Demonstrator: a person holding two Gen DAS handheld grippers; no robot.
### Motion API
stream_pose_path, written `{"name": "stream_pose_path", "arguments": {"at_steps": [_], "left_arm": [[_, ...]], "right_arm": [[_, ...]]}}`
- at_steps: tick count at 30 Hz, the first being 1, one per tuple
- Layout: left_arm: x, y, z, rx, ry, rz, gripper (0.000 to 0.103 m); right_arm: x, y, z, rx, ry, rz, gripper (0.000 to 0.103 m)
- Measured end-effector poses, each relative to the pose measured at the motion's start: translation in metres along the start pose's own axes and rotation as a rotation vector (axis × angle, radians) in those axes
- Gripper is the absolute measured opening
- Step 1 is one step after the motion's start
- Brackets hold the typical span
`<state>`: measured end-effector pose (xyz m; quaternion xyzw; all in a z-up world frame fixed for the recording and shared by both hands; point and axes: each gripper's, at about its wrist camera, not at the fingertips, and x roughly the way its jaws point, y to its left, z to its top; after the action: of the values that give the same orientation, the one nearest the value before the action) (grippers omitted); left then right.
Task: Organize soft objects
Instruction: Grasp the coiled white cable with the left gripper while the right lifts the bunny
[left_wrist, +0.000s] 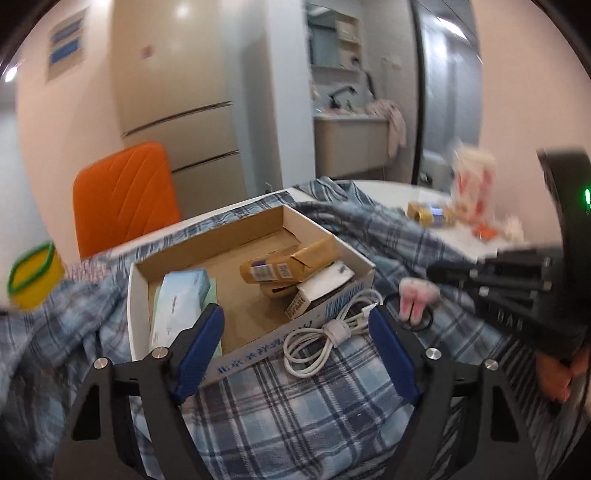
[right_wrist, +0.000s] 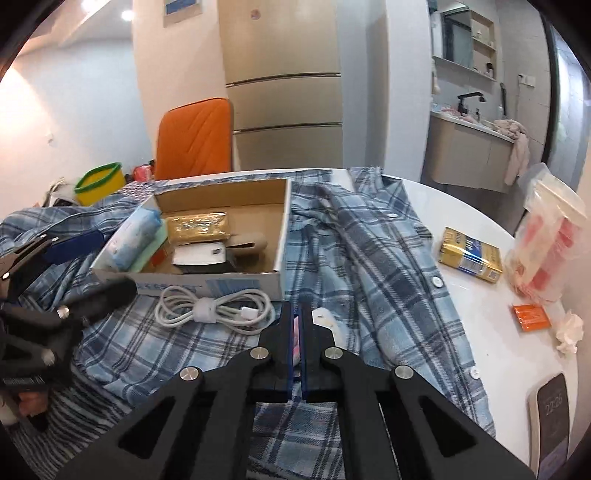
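Note:
A blue plaid shirt (left_wrist: 295, 406) (right_wrist: 369, 258) lies spread over the white table. On it stands an open cardboard box (left_wrist: 255, 218) (right_wrist: 221, 195) holding tissue packs and small cartons. A coiled white cable (left_wrist: 325, 332) (right_wrist: 214, 306) lies against the box's front wall. My left gripper (left_wrist: 295, 312) (right_wrist: 116, 260) is open, its blue pads on either side of the cable and the box's near corner, touching neither. My right gripper (right_wrist: 295, 308) (left_wrist: 430, 278) is shut on a small pink and white soft item (left_wrist: 415, 297) (right_wrist: 295, 328), just right of the cable and low over the shirt.
A yellow tub with a green rim (left_wrist: 33, 275) (right_wrist: 99, 182) sits at the far left, in front of an orange chair (left_wrist: 122, 192) (right_wrist: 195, 136). On the bare table (right_wrist: 461, 206) to the right lie a yellow pack (right_wrist: 469, 254), a red-and-white bag (right_wrist: 546, 240), an orange packet (right_wrist: 530, 315) and a phone (right_wrist: 552, 413).

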<state>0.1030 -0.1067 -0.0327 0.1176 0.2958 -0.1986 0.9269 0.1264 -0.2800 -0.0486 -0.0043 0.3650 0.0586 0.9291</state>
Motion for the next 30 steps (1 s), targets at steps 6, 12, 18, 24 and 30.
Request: {"name": "stream_pose_path", "arguments": {"at_steps": [6,12,18,24,30], "left_arm": [[0.007,-0.010,-0.001,0.084,0.035,-0.046,0.060],[0.027,-0.009,-0.005,0.064,0.134,-0.096,0.032],[0.027,-0.009,-0.006,0.054,0.146,-0.128,0.031],[0.026,-0.035,-0.008,0.302,0.166,-0.127,0.031],[0.051,-0.039,-0.008,0.379,0.261,-0.140,0.031]], "right_arm": [[0.006,0.002,0.000,-0.010,0.035,-0.038,0.045],[0.028,0.001,-0.001,-0.015,0.143,-0.091,0.058],[0.047,0.006,-0.005,-0.049,0.239,-0.114,0.040],[0.028,-0.005,-0.003,0.014,0.146,-0.110,0.026],[0.002,-0.013,-0.002,0.066,0.015,-0.048,0.026]]}}
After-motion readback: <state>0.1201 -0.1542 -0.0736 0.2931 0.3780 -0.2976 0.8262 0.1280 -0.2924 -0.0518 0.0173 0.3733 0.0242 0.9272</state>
